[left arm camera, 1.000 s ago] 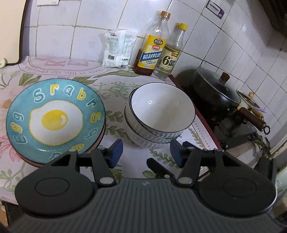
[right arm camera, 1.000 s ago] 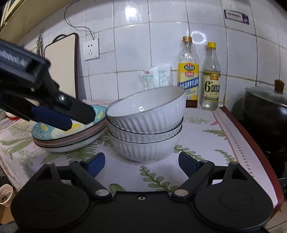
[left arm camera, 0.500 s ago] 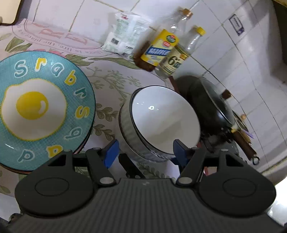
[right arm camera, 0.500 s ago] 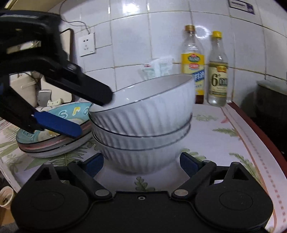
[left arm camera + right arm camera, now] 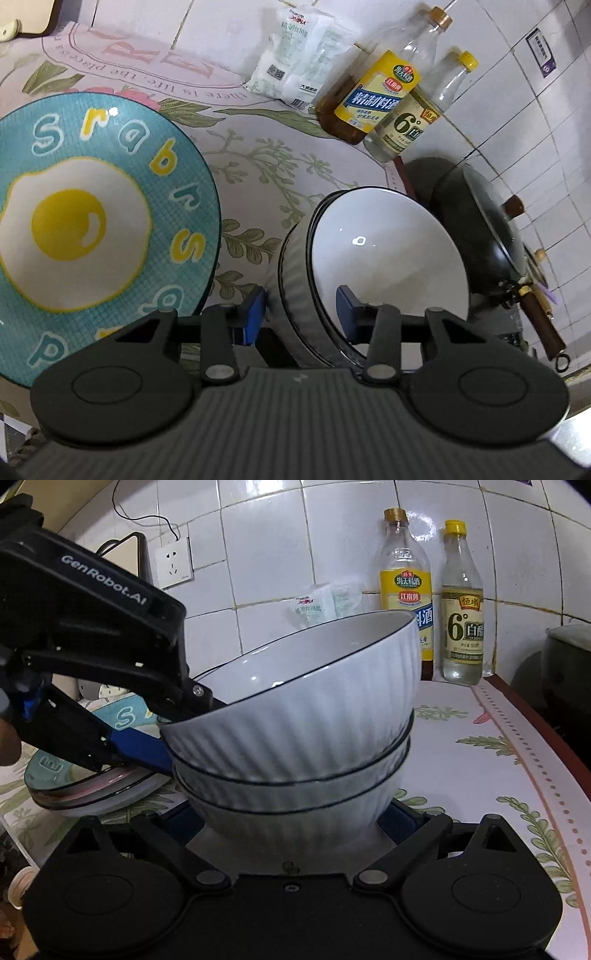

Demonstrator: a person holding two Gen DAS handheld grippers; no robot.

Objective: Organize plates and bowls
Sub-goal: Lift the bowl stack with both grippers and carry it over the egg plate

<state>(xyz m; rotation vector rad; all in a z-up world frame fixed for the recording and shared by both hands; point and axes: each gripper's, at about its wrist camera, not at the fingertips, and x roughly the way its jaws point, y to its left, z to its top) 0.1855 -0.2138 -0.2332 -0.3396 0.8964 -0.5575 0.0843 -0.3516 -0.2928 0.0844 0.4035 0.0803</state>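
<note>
Your left gripper (image 5: 299, 314), angled down, has just been closing across the top bowl's (image 5: 295, 716) rim, while your right gripper (image 5: 291, 823) spreads wide around the bowl stack's (image 5: 295, 805) base.

The right gripper's (image 5: 291, 818) fingertips hide behind the bottom bowl (image 5: 291, 821), and the egg plate (image 5: 92, 229) runs off the left edge.

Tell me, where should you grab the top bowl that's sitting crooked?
Best by its rim on the plate side, where the top bowl tips low. A thin edge lets one jaw go inside, one outside. The left gripper has just been closing there astride that rim. The right gripper stands wide around the bottom bowl.
</note>
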